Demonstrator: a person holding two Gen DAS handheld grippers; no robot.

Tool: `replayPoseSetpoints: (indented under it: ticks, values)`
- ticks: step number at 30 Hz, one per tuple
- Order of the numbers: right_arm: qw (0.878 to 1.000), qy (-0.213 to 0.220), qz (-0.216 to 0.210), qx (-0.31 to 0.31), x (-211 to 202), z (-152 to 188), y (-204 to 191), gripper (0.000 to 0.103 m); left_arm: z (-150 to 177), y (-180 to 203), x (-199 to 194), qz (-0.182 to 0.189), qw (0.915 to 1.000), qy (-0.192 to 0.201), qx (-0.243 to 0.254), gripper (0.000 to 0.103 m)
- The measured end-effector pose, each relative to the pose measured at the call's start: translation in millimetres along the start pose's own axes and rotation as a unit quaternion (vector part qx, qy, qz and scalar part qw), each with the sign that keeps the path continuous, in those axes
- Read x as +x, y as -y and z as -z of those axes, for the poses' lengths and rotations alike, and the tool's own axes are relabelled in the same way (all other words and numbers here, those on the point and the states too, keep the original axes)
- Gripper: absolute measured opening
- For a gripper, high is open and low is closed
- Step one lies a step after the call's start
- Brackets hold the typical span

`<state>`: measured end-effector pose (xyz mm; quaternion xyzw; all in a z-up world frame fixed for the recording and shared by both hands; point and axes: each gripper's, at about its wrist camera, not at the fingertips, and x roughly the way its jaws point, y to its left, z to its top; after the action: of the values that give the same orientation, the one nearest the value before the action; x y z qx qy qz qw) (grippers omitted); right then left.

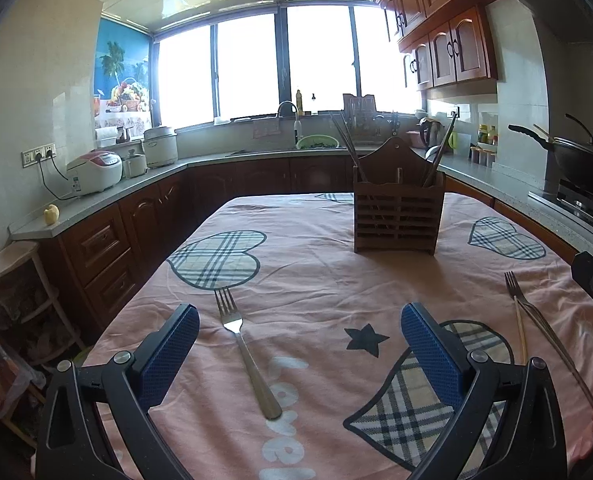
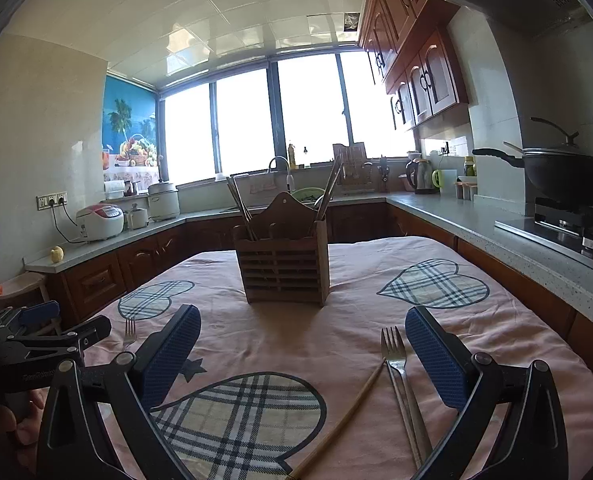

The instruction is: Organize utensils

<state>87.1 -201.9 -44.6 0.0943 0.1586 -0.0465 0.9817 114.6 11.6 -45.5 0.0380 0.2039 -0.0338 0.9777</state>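
Wooden caddy [image 1: 396, 216]: landmark, mid-table. Left gripper [image 1: 299, 354] spread, empty; 1 fork [image 1: 245, 354] near-left of caddy. Right gripper [image 2: 302, 356] spread, empty; fork [image 2: 402, 384] plus 2 chopsticks [image 2: 360, 400] near-right. Risk: thin, flat, touching pieces; pinch may slip or drag neighbours.

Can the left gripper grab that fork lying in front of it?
Probably yes. The left gripper is open, and the fork lies flat on the tablecloth between its fingers, with nothing on top of it or beside it. The wooden holder stands farther back, out of the way.
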Motion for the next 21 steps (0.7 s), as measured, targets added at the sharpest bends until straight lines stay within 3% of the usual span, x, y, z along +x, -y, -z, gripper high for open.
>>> replayPoseSetpoints:
  ticks: [21]
  values:
    - [1.0,-0.006,-0.008,0.001,0.0,3.4,-2.3,0.103,4.4,-12.4,-8.8,0.004,0.9999,0.006,-0.01,0.102]
